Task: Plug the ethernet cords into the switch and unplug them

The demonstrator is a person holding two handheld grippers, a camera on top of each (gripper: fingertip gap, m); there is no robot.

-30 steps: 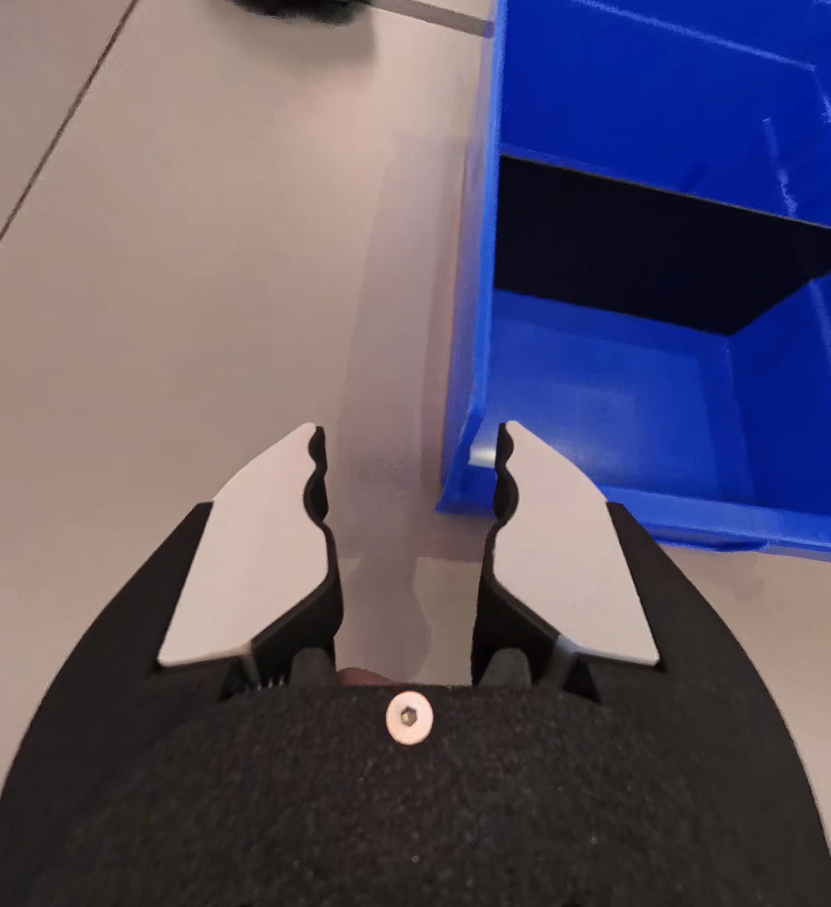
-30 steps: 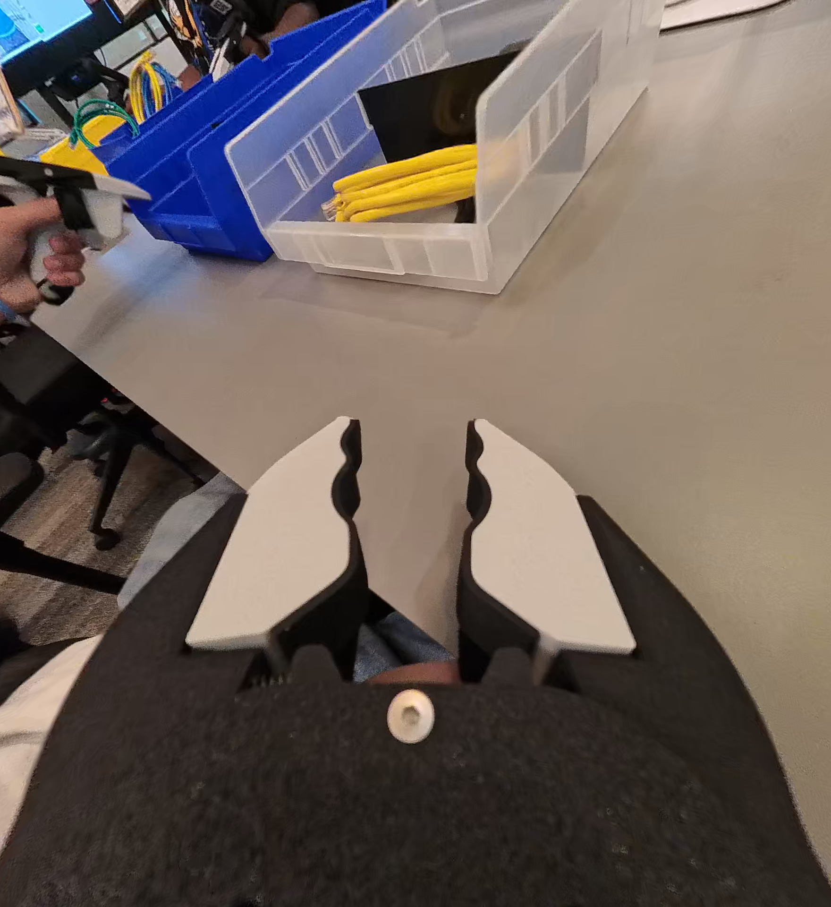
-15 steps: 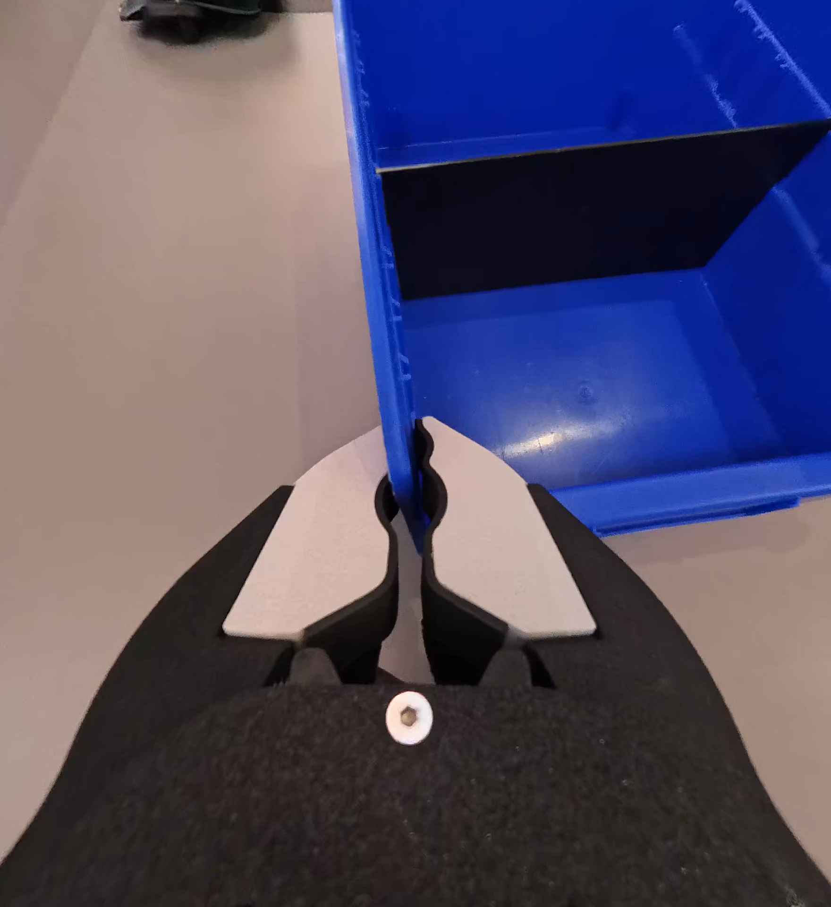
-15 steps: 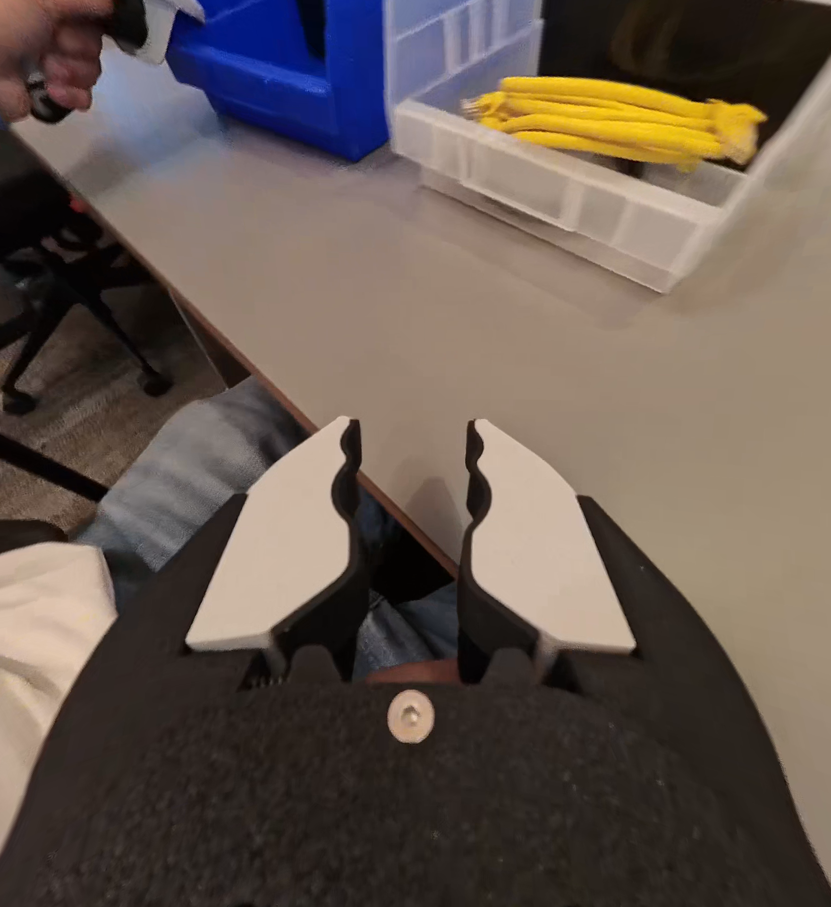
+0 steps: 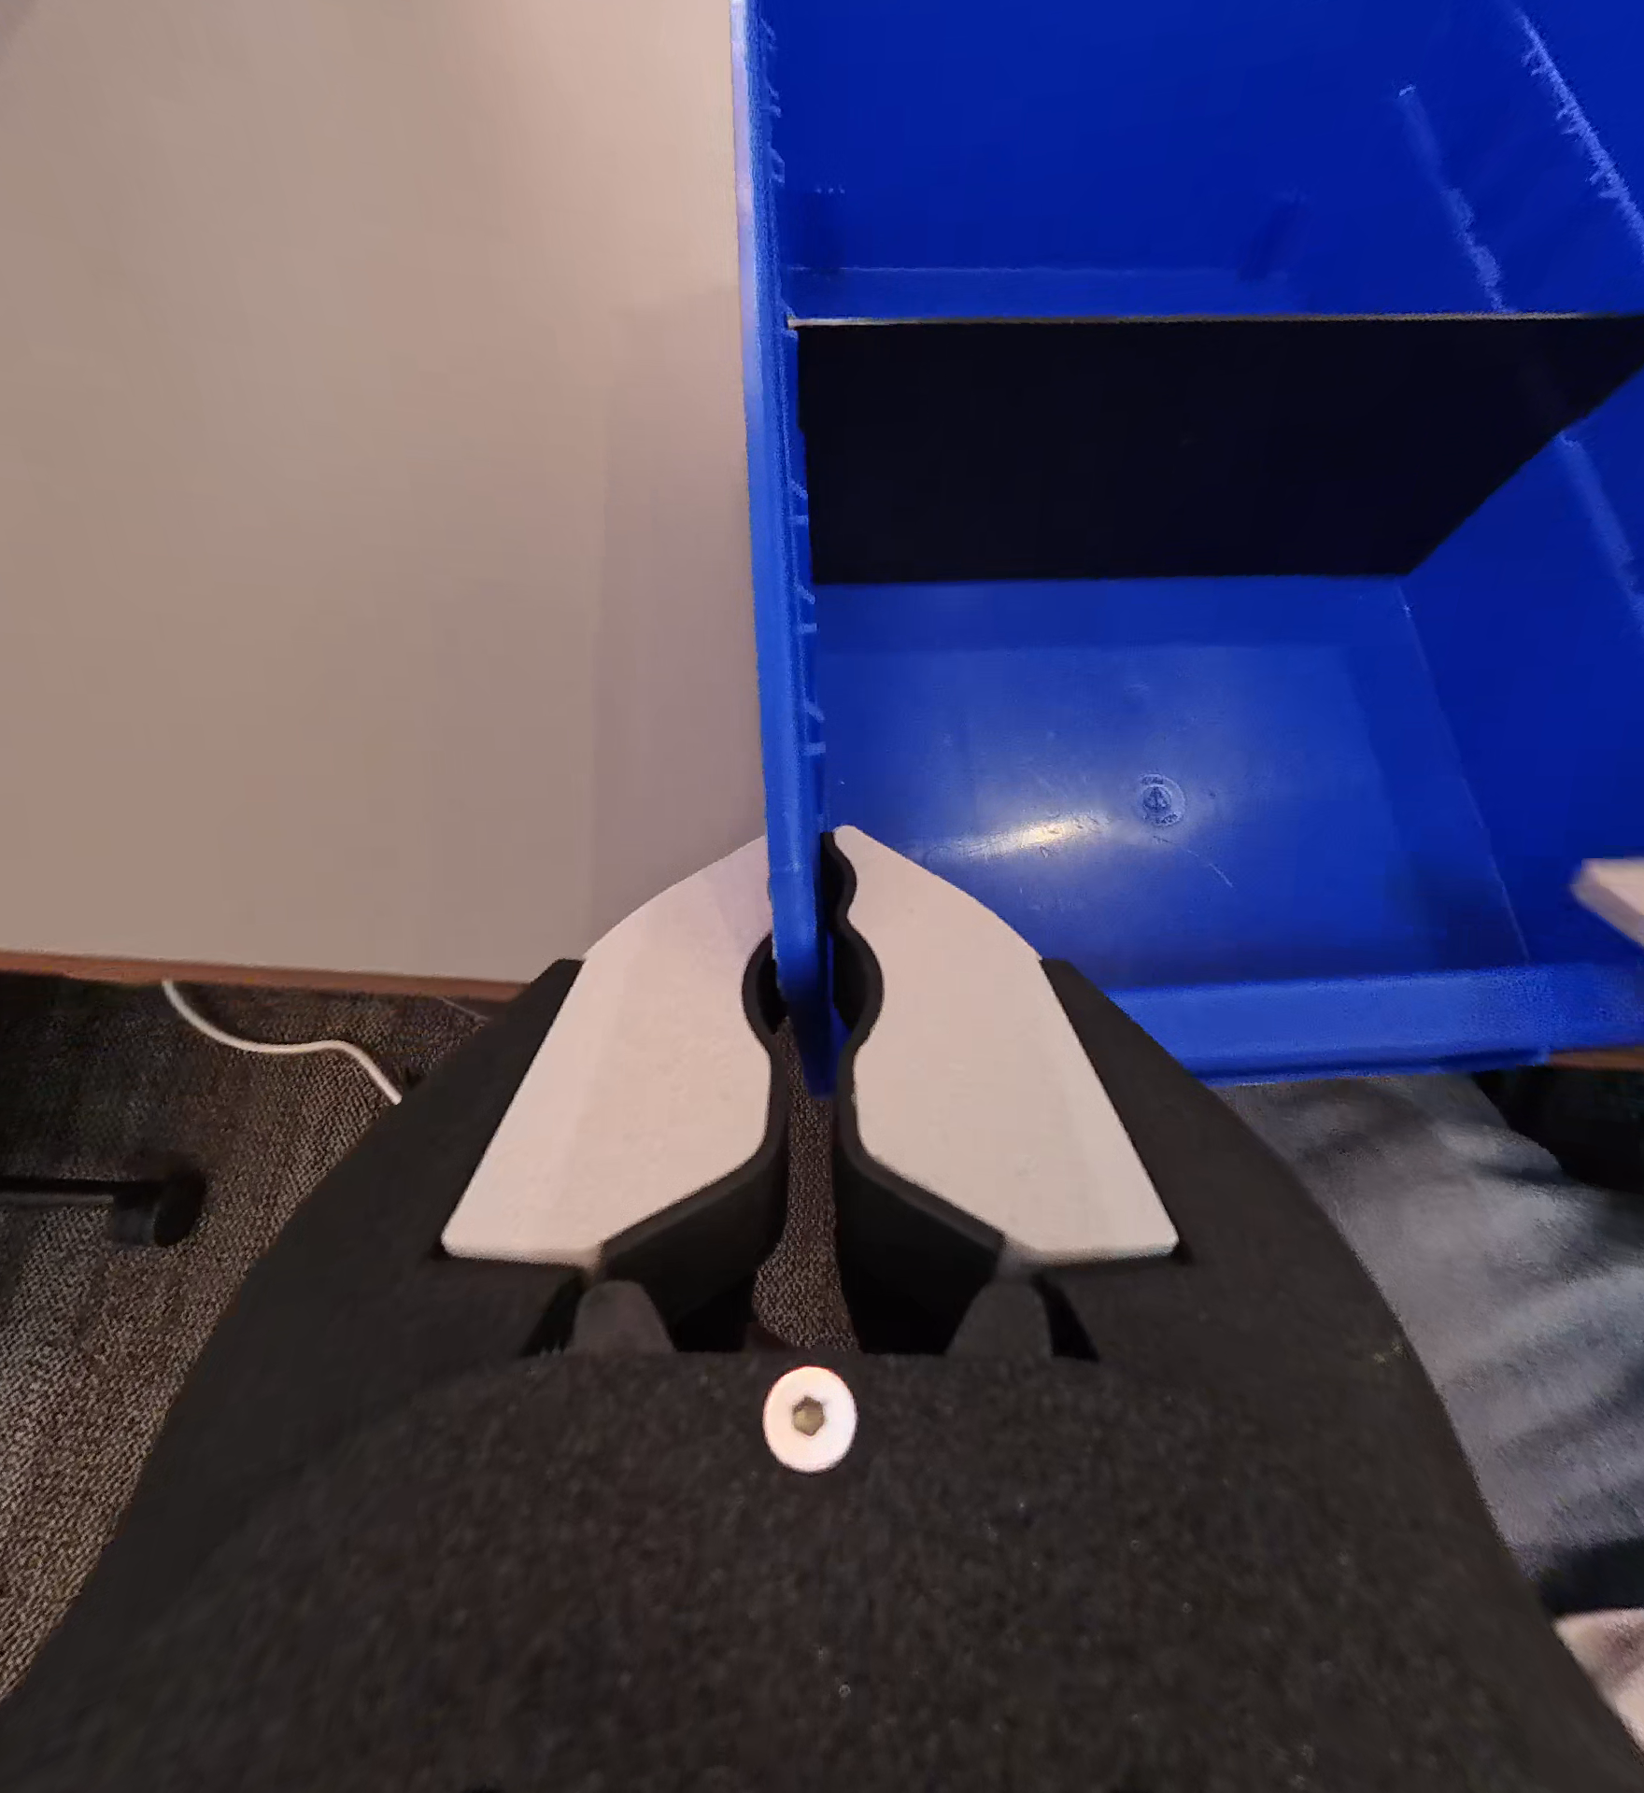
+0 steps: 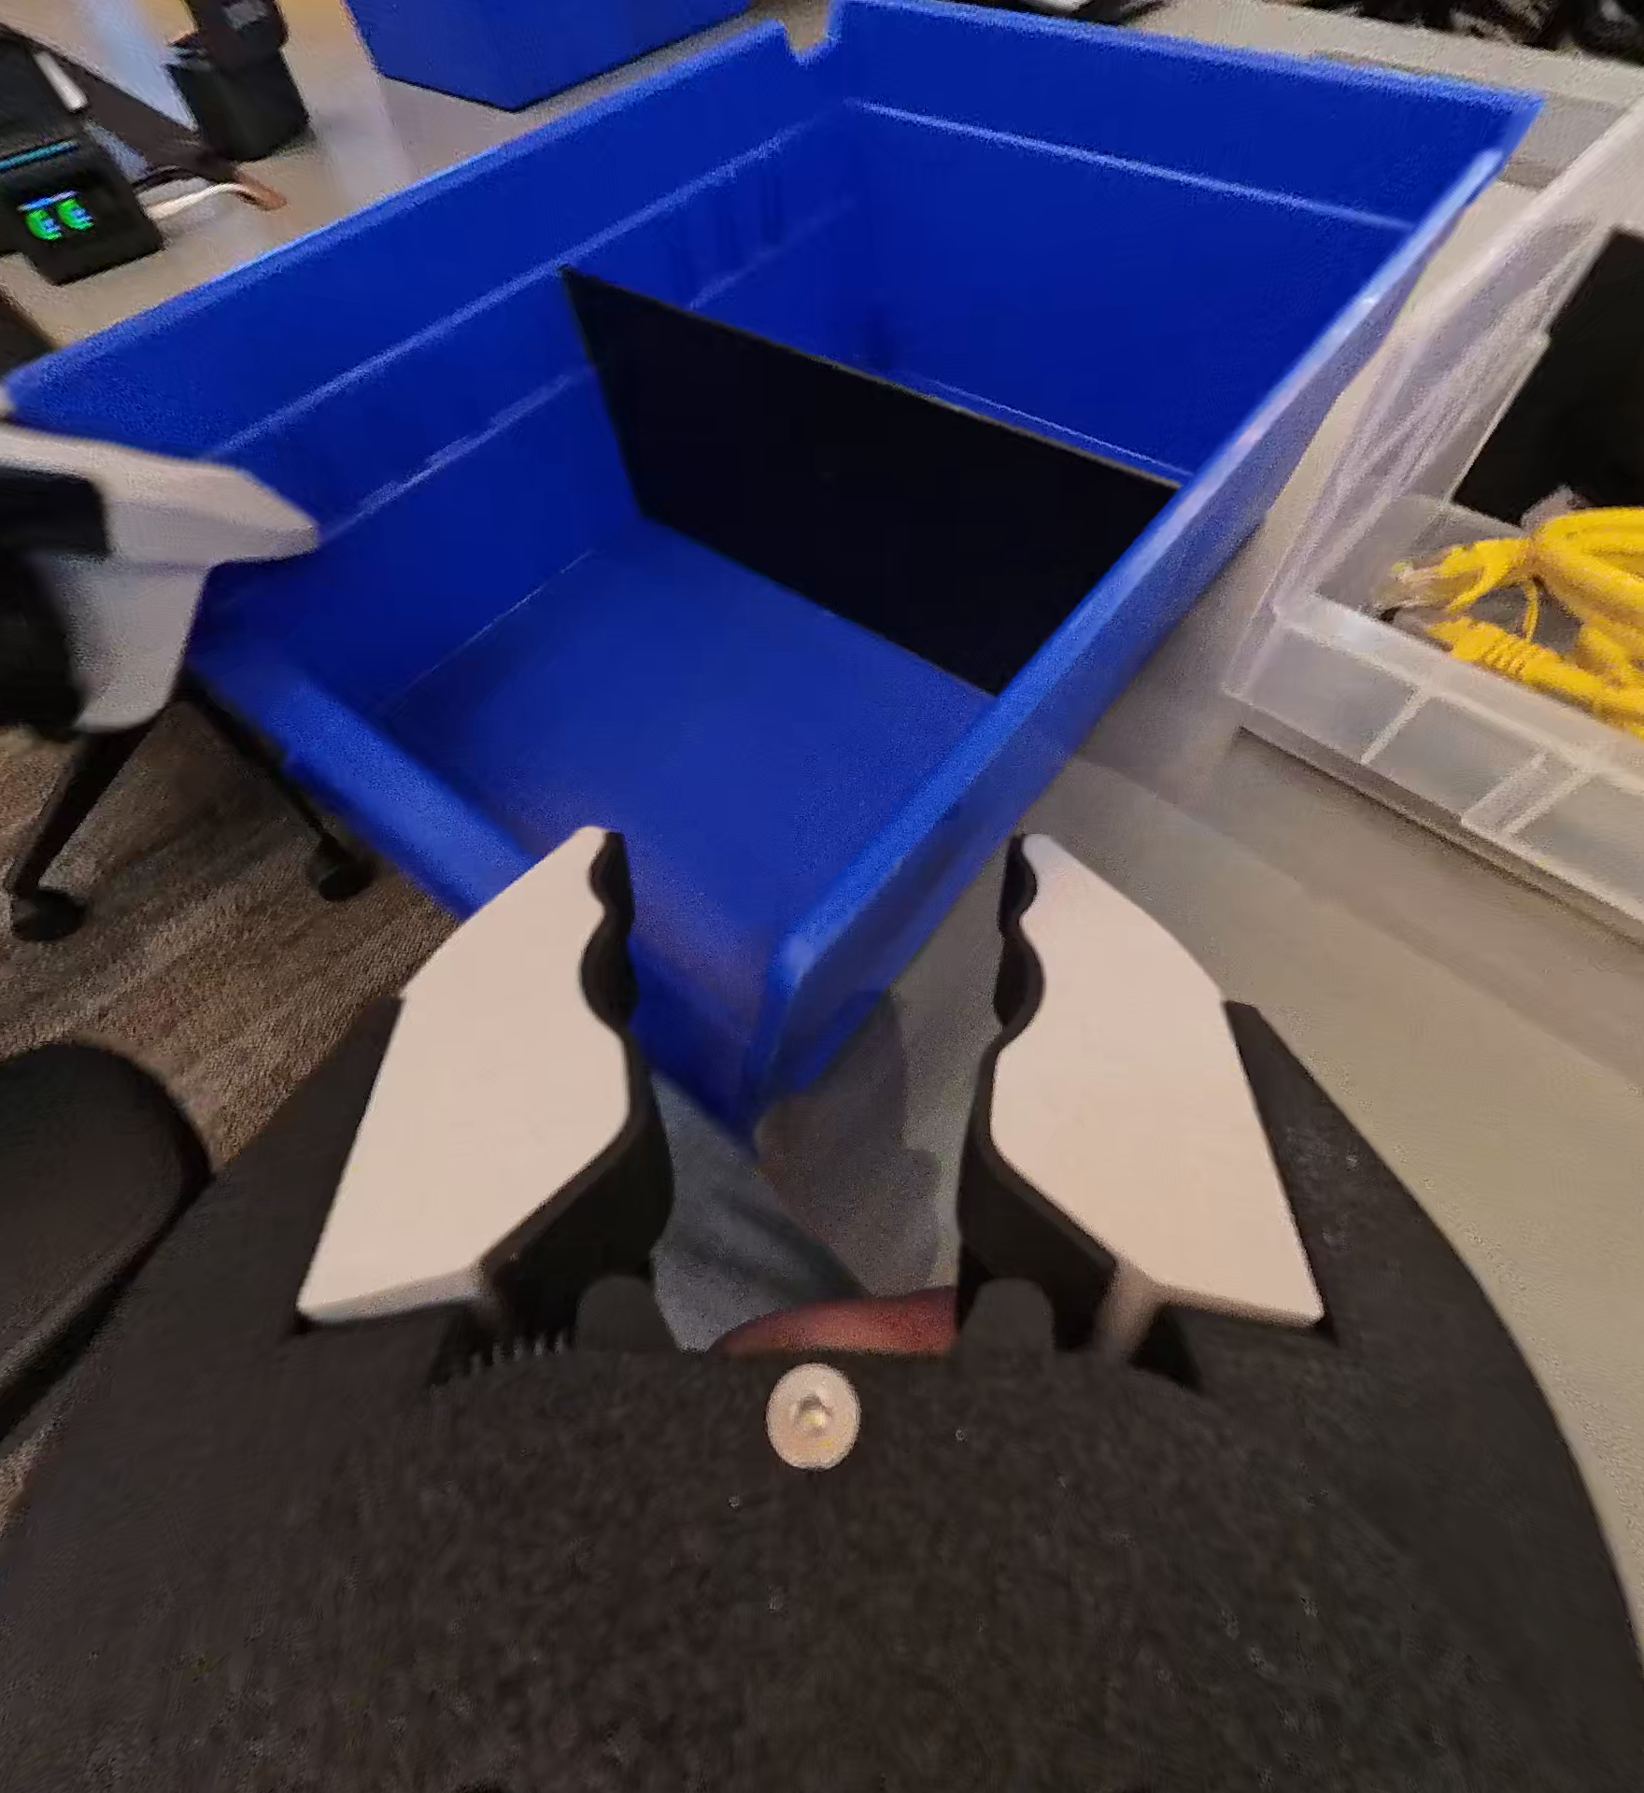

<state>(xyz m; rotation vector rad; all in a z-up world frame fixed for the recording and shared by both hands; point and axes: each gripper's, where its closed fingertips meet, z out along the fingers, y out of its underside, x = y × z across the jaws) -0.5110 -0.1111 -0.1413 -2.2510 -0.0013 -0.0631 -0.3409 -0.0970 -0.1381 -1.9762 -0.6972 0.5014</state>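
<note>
**L claw on bin wall, R claw open at the other corner – bin hangs off the table edge**

L gripper (image 5: 804, 931) is clenched on the left side wall of the blue bin (image 5: 1187, 776), near its front corner; both pads press the wall, one outside, one inside. R gripper (image 6: 813, 922) is spread wide, straddling the bin's front right corner w/o touching it – nothing grasped.

Bin is empty on the near side of its black divider (image 6: 857, 485). Its front end sticks out past the table (image 5: 313, 485) edge, over carpet (image 5: 71, 1310) and the person's lap.

Task items: yellow cords (image 6: 1594, 602) lie bundled in the clear bin (image 6: 1478, 766) just right of the blue one. No switch clearly seen; the dark devices w/ green lights (image 6: 51, 218) far left might be related, but that part is blurred, can't say.

Risks from here:
- One-sided pinch on a thin wall: bin could pivot or slip if pulled further, since the front is unsupported. Drop onto the lap/floor is likely if L lets go before R closes.
- R claw sits skewed across the corner; closing now may catch the corner at an angle, not a flat wall, and squeeze off.
- Swinging the blue bin right could knock the clear bin and spill cords.
- Wall may flex under the clamp, loosening the hold.
</note>
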